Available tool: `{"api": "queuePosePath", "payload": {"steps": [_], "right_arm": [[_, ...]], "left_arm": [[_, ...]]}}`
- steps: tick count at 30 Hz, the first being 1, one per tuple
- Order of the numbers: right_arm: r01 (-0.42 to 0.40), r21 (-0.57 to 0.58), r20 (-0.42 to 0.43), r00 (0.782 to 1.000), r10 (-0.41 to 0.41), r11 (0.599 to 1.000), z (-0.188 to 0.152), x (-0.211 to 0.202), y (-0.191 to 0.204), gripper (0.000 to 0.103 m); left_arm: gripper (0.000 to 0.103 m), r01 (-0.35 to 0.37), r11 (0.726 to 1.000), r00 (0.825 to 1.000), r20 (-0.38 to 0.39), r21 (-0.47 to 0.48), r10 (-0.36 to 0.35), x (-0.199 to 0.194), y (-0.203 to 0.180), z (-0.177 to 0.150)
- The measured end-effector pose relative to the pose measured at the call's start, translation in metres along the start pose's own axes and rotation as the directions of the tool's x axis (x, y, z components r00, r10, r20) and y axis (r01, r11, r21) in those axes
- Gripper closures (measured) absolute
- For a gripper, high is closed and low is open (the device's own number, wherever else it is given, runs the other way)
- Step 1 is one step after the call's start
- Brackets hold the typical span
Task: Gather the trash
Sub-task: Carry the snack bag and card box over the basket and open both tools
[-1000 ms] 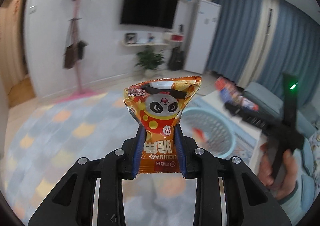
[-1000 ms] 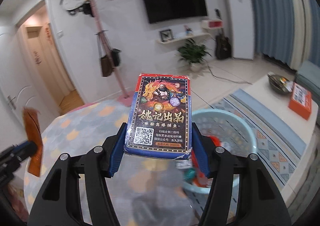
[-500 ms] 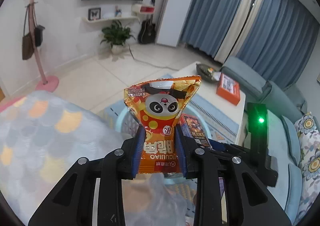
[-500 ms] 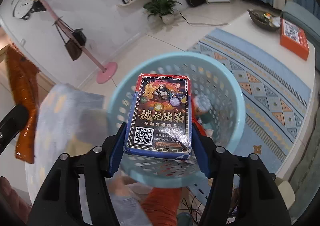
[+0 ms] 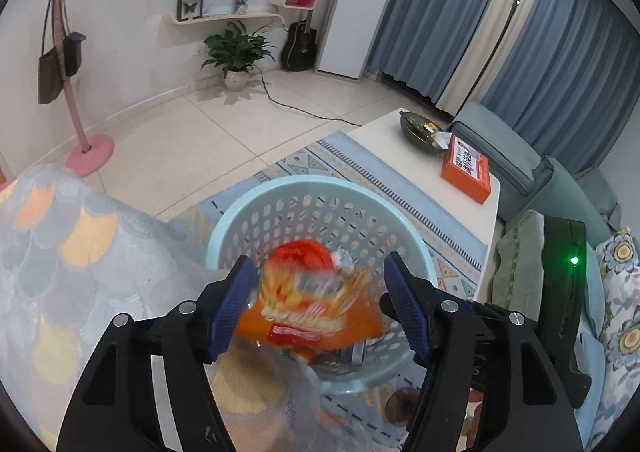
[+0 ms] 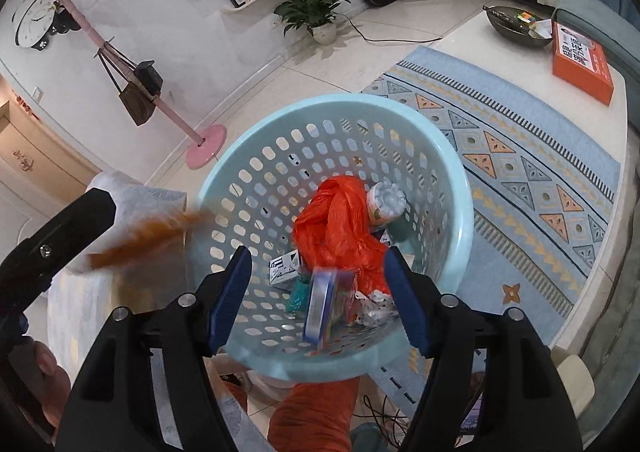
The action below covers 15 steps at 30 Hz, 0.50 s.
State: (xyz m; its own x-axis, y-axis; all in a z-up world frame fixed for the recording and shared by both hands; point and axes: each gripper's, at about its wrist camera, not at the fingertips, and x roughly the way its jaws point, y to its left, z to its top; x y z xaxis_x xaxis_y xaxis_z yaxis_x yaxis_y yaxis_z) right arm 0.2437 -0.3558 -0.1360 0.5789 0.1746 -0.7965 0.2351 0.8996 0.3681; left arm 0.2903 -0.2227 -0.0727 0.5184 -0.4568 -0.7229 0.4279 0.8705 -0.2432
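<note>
A light blue perforated basket point(image 5: 280, 191) point(image 6: 460, 187) stands on the floor below both grippers. My left gripper point(image 5: 320, 308) is open; the orange panda snack bag point(image 5: 308, 304) is a blur between its fingers, falling toward the basket, and shows as an orange streak in the right wrist view point(image 6: 152, 236). My right gripper point(image 6: 318, 292) is open above the basket; the blue card box point(image 6: 324, 304) is blurred, dropping inside. An orange plastic bag point(image 6: 336, 228), a can point(image 6: 386, 199) and small packets lie in the basket.
A table with a patterned cloth point(image 5: 60, 252) is at the left. A white coffee table point(image 5: 400, 143) carries an orange box point(image 5: 466, 167) and a dark bowl point(image 5: 416, 125). A blue rug point(image 6: 520, 155), a pink coat stand point(image 6: 204, 143) and a sofa point(image 5: 520, 171) surround the basket.
Both grippers have opened over the basket. The snack bag and the card box have left the fingers and are falling.
</note>
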Motion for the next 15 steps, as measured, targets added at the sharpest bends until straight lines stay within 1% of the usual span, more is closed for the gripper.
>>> {"api": "queuePosePath", "payload": {"steps": [4, 6, 11, 13, 15], "right_arm": [[-0.021, -0.011, 0.009, 1.000, 0.021, 1.000, -0.010, -0.011, 0.011, 0.038], [-0.032, -0.020, 0.016, 0.999, 0.033, 0.999, -0.015, -0.018, 0.017, 0.038], [-0.047, -0.057, 0.053, 0.997, 0.050, 0.997, -0.028, -0.043, 0.038, 0.038], [-0.049, -0.080, 0.072, 0.996, 0.055, 0.996, -0.034, -0.055, 0.049, 0.038], [-0.043, -0.113, 0.098, 0.994, 0.054, 0.993, -0.042, -0.068, 0.062, 0.038]], "left_arm": [[0.037, 0.004, 1.000, 1.000, 0.013, -0.010, -0.004, -0.013, 0.004, -0.008], [0.036, 0.003, 1.000, 1.000, 0.024, -0.014, -0.003, -0.022, 0.005, -0.013], [0.034, -0.007, 0.999, 0.997, 0.070, -0.043, 0.010, -0.052, 0.015, -0.025], [0.033, -0.022, 0.999, 0.995, 0.092, -0.045, 0.026, -0.066, 0.016, -0.033], [0.028, -0.051, 0.998, 0.991, 0.125, -0.044, 0.056, -0.085, 0.019, -0.042]]}}
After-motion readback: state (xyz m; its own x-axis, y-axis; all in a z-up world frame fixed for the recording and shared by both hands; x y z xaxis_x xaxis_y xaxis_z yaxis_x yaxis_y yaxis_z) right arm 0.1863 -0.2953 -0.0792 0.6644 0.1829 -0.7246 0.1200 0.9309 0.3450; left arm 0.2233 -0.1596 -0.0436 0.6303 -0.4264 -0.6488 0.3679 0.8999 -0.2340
